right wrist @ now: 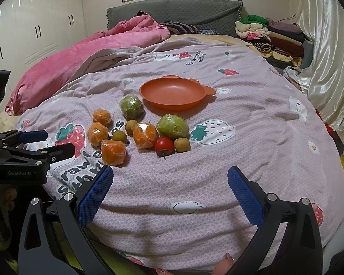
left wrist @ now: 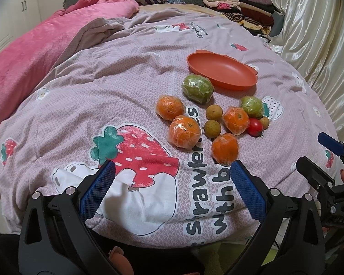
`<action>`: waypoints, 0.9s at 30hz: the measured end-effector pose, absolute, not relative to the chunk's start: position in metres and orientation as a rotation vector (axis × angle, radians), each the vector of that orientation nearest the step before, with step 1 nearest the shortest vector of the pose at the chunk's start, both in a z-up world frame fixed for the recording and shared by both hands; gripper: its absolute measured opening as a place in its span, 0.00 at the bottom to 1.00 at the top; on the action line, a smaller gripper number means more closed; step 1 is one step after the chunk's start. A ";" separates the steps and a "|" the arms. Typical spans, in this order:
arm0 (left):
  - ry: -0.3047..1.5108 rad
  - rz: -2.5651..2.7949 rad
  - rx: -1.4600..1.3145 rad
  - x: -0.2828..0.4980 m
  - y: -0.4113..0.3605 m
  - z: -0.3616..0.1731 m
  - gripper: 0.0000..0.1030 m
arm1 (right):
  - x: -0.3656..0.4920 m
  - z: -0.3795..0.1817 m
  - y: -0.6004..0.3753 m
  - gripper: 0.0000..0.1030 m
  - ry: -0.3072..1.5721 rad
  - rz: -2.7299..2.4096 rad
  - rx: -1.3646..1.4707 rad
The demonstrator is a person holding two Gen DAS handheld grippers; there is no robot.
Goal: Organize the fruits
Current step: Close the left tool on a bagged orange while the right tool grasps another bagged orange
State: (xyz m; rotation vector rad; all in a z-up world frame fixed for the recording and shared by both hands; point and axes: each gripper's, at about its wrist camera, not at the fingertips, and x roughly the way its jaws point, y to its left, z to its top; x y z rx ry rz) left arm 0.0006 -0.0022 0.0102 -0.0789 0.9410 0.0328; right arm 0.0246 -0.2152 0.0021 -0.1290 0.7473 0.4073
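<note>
- Right now my left gripper [left wrist: 172, 178] and right gripper [right wrist: 170, 183] both gape wide, empty, at the quilt's [right wrist: 240, 151] near edge.
- Film-wrapped oranges [right wrist: 113, 152] cluster mid-quilt before the orange dish [right wrist: 172, 91]: slippery, soft; I'd pinch across their middles.

A bed fills the frame, spread with a lilac strawberry-print quilt [right wrist: 240, 160]. A pink blanket [right wrist: 84, 52] lies bunched at upper left below a grey headboard [right wrist: 172, 11]. White wardrobes [right wrist: 34, 23] stand far left; shiny cream curtains [right wrist: 328, 57] hang right; folded clothes [right wrist: 270, 34] are stacked upper right.
</note>
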 end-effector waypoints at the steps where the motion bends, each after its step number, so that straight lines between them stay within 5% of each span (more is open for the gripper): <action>1: 0.943 0.029 -0.079 0.001 -0.002 0.012 0.92 | 0.024 0.002 -0.213 0.96 0.748 0.411 -0.130; 23: 1.017 -0.066 -0.126 0.053 0.015 -0.006 0.91 | 0.042 -0.018 -0.184 0.96 0.822 0.527 -0.147; 27: 1.028 -0.105 -0.137 0.063 0.014 -0.010 0.76 | 0.049 -0.021 -0.177 0.96 0.834 0.543 -0.154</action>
